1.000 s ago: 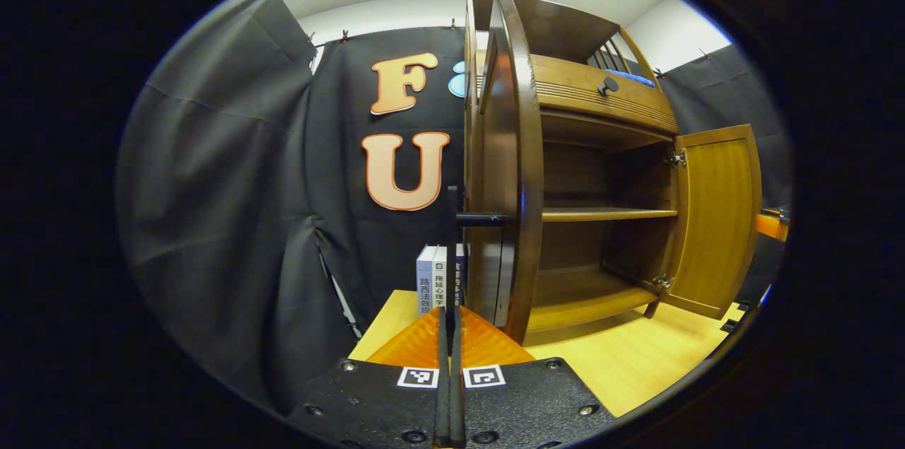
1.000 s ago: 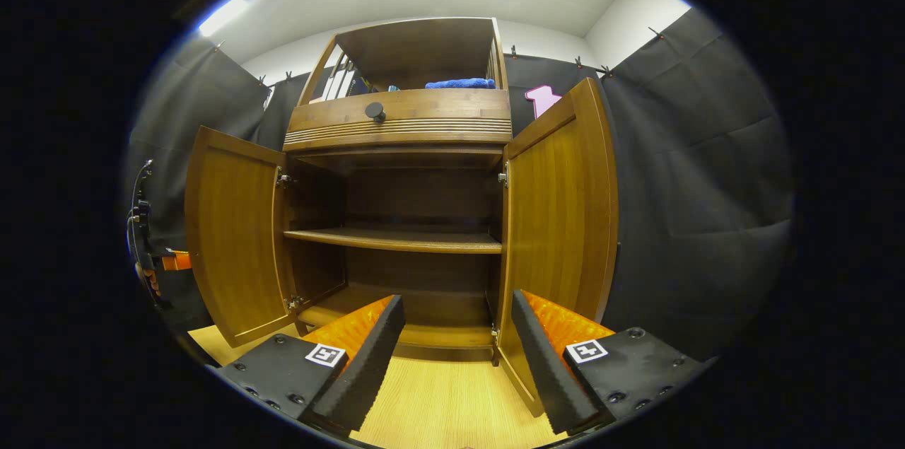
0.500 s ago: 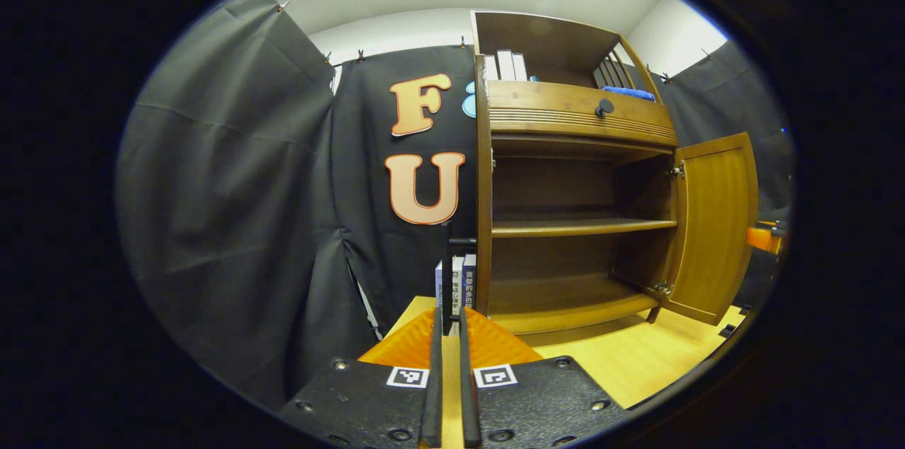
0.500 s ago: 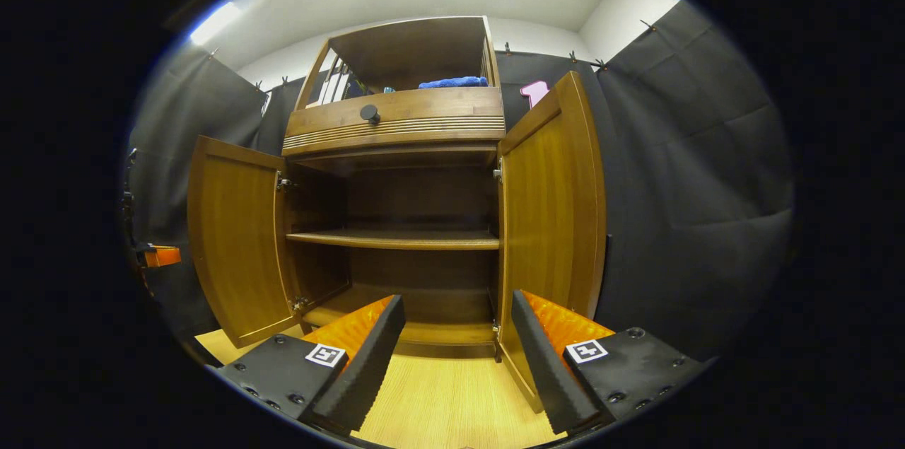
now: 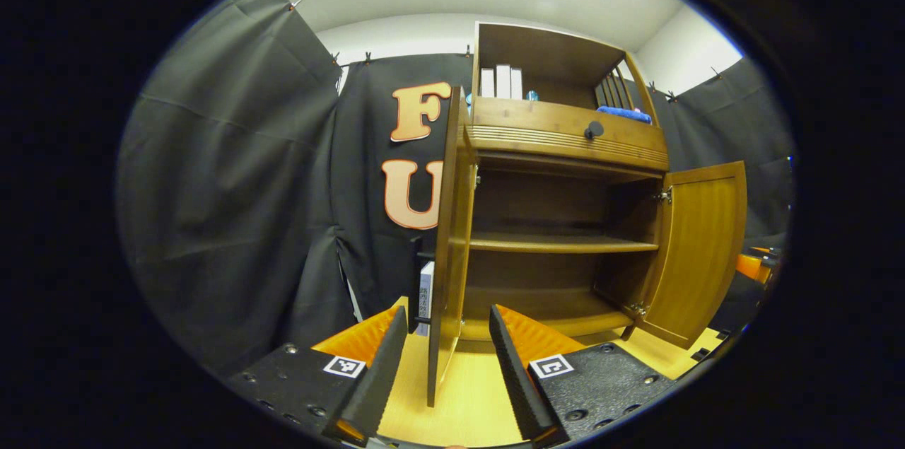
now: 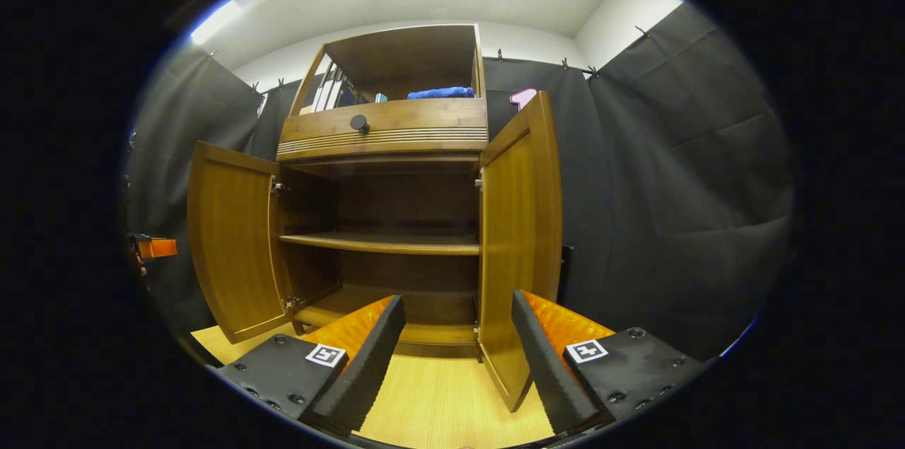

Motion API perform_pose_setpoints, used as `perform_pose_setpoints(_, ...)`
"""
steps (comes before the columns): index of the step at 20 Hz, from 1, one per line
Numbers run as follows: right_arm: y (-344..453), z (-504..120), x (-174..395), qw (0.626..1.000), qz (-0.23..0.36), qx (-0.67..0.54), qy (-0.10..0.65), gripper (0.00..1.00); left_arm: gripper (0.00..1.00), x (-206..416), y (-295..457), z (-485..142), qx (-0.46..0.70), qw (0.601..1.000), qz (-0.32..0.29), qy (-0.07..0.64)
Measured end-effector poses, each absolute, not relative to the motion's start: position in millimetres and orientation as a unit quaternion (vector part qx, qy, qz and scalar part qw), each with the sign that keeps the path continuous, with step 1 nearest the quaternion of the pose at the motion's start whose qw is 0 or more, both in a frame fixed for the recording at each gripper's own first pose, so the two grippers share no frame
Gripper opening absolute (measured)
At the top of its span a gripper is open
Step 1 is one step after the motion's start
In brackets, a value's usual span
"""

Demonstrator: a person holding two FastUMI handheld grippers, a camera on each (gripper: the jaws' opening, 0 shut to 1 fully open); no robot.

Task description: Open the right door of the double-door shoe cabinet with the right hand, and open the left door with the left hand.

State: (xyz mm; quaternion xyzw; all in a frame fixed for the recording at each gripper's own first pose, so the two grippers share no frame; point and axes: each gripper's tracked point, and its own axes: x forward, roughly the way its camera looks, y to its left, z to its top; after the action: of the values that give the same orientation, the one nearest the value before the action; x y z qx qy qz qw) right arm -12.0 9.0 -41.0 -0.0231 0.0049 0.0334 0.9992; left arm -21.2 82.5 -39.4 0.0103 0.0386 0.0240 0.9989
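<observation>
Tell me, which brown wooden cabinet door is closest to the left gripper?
The left brown wooden door: edge-on between the open left gripper's fingers, touching neither. The right brown wooden door hangs open at the cabinet's far side.

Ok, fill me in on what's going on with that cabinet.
A person holding a gripper in each hand is opening a double-door shoe cabinet. Both doors stand open: the left door and the right door. The shelves inside look bare. The left gripper is open, its fingers either side of the left door's edge without touching. The right gripper is open too, holding nothing.
</observation>
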Motion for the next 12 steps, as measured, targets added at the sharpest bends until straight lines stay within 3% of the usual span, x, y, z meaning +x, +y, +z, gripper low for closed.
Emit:
perform_pose_setpoints(5, -11, -39, -18, 0.999, 0.026, -0.019, 0.005, 0.98, 0.84, -28, 53, -17, 0.013, 1.0, 0.012, 0.015)
perform_pose_setpoints(12, -28, -37, -24, 1.0, 0.021, -0.014, 0.001, 1.0, 0.88, -29, 28, 1, 0.02, 1.0, 0.003, -0.008)
